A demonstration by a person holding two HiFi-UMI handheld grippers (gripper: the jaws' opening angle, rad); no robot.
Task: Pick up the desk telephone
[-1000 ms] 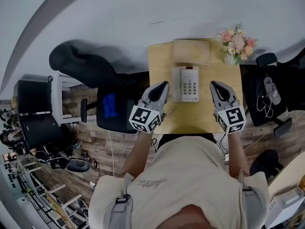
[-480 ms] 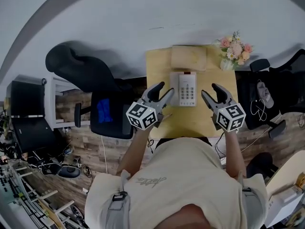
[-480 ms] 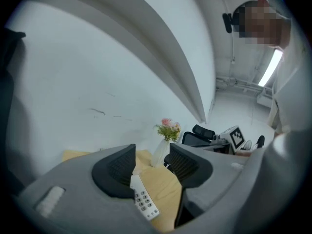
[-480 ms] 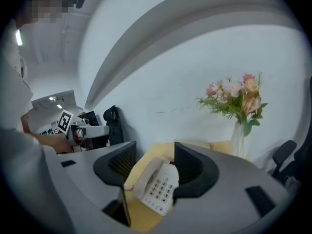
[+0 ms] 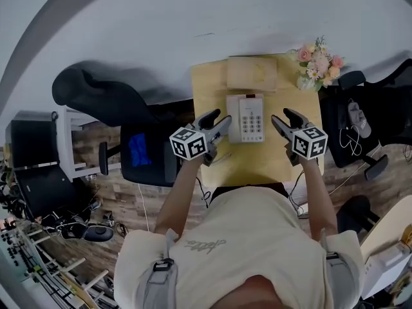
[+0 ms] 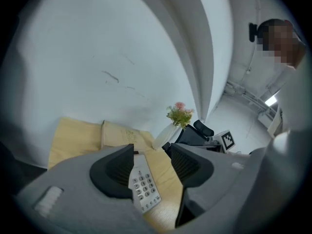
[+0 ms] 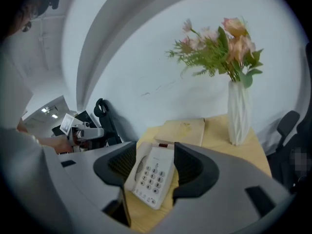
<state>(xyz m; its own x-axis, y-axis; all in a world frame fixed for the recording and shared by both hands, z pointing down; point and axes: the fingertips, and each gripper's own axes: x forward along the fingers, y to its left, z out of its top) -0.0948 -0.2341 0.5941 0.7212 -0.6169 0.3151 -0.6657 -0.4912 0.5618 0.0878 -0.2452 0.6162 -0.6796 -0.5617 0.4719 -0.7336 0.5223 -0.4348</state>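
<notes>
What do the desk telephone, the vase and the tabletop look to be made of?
The desk telephone looks like moulded plastic: off-white, smooth, dull sheen. The vase is white and vertically ridged, probably ceramic, though plastic is possible. The tabletop is pale yellow wood or wood-look laminate; matt, grain too faint to tell.

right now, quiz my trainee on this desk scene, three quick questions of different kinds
1. True or false: the telephone lies on the desk between the left claw and the right claw, touched by neither.
2. What stands at the desk's far right corner? A) vase of flowers B) lamp C) mug
3. Fill in: both claws are ____.
Key: 1 true. 2 A. 3 open; their jaws have just been opening, with nothing between them.
</notes>
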